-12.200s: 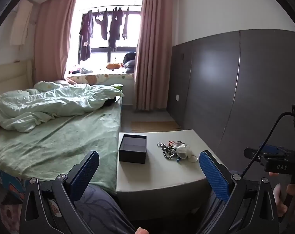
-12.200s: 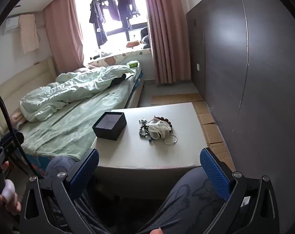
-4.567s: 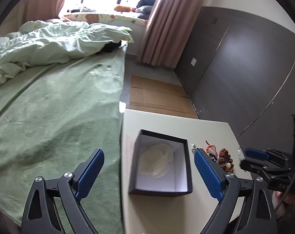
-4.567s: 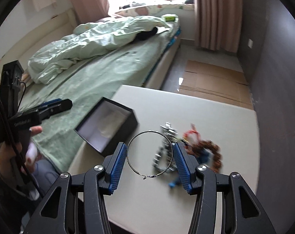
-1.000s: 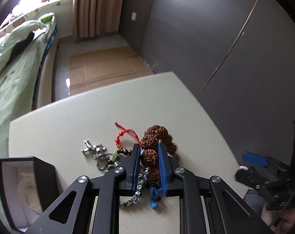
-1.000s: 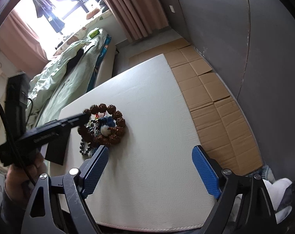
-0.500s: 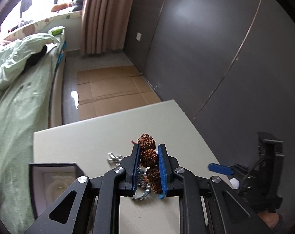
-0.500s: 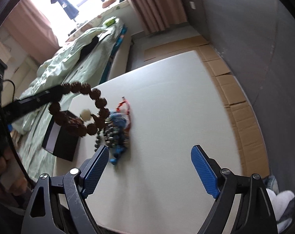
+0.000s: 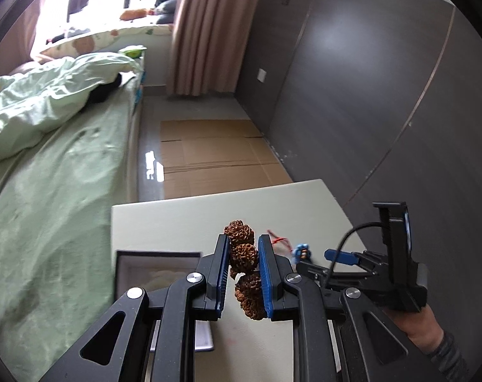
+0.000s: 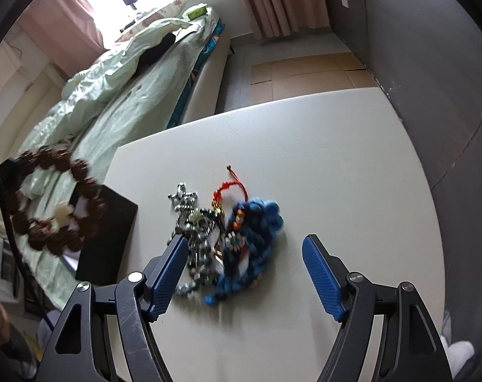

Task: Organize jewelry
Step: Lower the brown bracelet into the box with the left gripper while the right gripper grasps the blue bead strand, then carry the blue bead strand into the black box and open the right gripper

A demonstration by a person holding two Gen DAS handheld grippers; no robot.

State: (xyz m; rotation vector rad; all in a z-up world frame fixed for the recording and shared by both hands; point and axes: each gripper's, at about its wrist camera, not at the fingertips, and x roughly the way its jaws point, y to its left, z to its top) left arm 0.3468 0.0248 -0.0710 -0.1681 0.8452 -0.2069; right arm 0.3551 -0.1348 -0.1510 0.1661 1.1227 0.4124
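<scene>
Our left tool (image 9: 243, 254) is clamped on the brown bead bracelet (image 9: 244, 256), holding it up off the worktop (image 10: 320, 165) just above the open black box (image 10: 109, 238). Our right tool (image 10: 244, 273) hangs spread wide over the remaining jewelry pile (image 10: 228, 226), right of the box.

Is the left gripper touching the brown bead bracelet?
Touching. The left wrist view shows the left gripper with both blue pads pressed against beads of the brown bead bracelet; the right wrist view shows its loop hanging clear above the black box.
</scene>
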